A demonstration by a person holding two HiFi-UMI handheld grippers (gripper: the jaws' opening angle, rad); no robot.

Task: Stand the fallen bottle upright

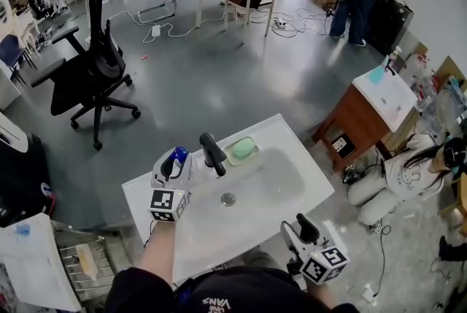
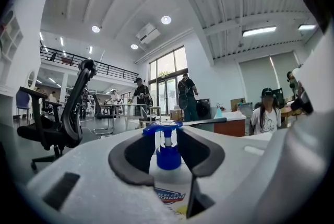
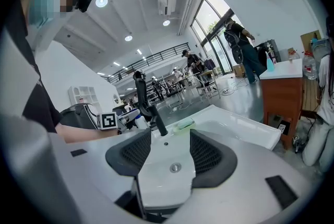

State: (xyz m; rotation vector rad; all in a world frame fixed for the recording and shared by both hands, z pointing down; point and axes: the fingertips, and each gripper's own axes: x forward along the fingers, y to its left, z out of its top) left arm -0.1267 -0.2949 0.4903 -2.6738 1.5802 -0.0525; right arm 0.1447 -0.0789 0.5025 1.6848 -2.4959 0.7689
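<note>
A white sink unit (image 1: 290, 140) sits on the grey floor of an open hall. Its one basin is the scene's main container, and only the round drain (image 1: 228, 198) shows in it. A black office chair (image 1: 91, 71) stands well apart to the left. A wooden cabinet with a white top (image 1: 357, 118) stands to the right, with a person sitting on the floor (image 1: 398, 173) just beside it.

My left claw (image 1: 175, 165) reaches level over the sink's back-left rim and is closed around a white pump bottle (image 2: 168, 157). The dark pads lie against the bottle's shoulders on either side. The bottle stands upright with its long axis vertical, the blue collar and pump head on top. The spout points left in the left gripper view. It stands just left of the faucet, near the rim's far edge. My claw hides its base in the head view, so I cannot tell whether it rests on the rim.

My right claw (image 3: 169, 137) hangs at the sink's near right corner, tilted slightly down toward the basin. Its jaws are wide apart and grip nothing, and only the sink shows between them.

The black faucet (image 1: 213, 153) rises from the back rim with its spout leaning over the basin. A pale green soap bar (image 1: 242, 149) lies on the rim just to its right.
</note>
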